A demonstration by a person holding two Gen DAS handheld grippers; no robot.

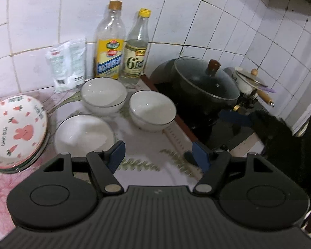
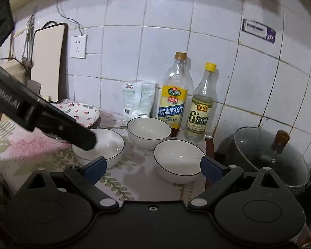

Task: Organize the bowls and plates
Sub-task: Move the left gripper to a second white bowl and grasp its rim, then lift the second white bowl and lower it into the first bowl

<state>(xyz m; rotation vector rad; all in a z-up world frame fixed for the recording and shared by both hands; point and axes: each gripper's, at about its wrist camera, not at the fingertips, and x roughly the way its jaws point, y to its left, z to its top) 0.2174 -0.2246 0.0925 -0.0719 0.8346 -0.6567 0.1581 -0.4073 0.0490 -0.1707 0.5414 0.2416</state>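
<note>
Three white bowls with dark rims stand on the flowered counter: a back one [image 1: 103, 94] [image 2: 149, 131], a right one [image 1: 152, 110] [image 2: 179, 159] and a near-left one [image 1: 85, 134] [image 2: 105, 147]. A stack of rabbit-and-carrot plates [image 1: 16, 132] [image 2: 83, 114] sits to their left. My left gripper [image 1: 158, 156] hovers open above the counter in front of the bowls, holding nothing; in the right wrist view one of its fingers [image 2: 72, 130] reaches over the near-left bowl. My right gripper [image 2: 153, 168] is open and holds nothing, just short of the right bowl.
Two bottles [image 1: 109, 41] [image 1: 136, 47] and white packets [image 1: 66, 64] stand against the tiled wall behind the bowls. A lidded dark pot [image 1: 205, 83] [image 2: 267, 157] sits on the stove at the right. A cutting board [image 2: 47, 62] leans at the far left.
</note>
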